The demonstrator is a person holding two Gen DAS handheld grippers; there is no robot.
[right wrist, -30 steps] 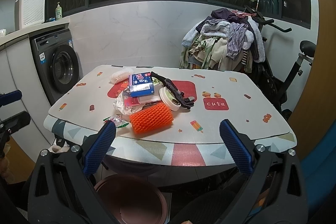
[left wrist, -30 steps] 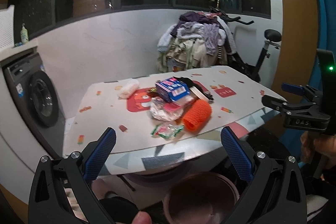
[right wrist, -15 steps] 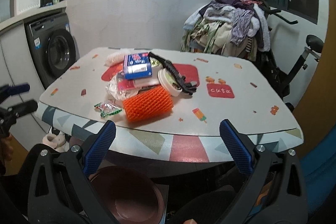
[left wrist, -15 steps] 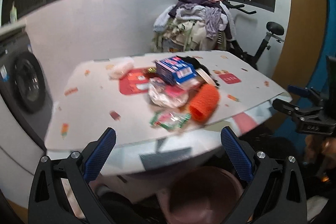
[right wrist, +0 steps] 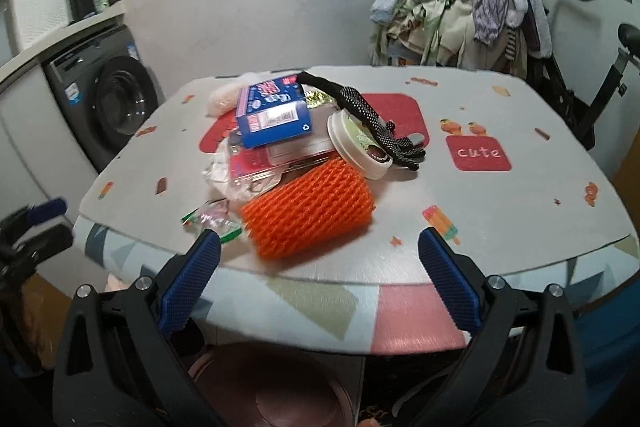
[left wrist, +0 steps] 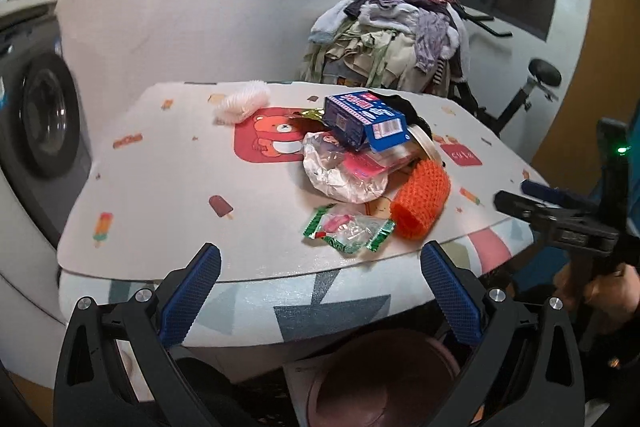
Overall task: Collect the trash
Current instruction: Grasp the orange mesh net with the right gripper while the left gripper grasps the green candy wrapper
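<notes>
A pile of trash lies on the table (left wrist: 168, 187): an orange foam net (left wrist: 420, 201) (right wrist: 308, 213), a green candy wrapper (left wrist: 348, 229) (right wrist: 212, 221), a crumpled clear bag (left wrist: 340, 173), a blue box (left wrist: 364, 121) (right wrist: 272, 113), a round tub (right wrist: 358, 143), a black strap (right wrist: 376, 121) and a white foam net (left wrist: 242, 101). My left gripper (left wrist: 320, 291) is open and empty just short of the table's near edge, before the wrapper. My right gripper (right wrist: 318, 285) is open and empty at the near edge, before the orange net.
A brown round bin (left wrist: 384, 379) (right wrist: 272, 387) stands on the floor below the near table edge. A washing machine (right wrist: 116, 107) is at the left. An exercise bike heaped with clothes (left wrist: 396, 39) stands behind the table.
Both grippers have moved closer to the table and tilted down toward the trash pile. Both stayed open and empty.
</notes>
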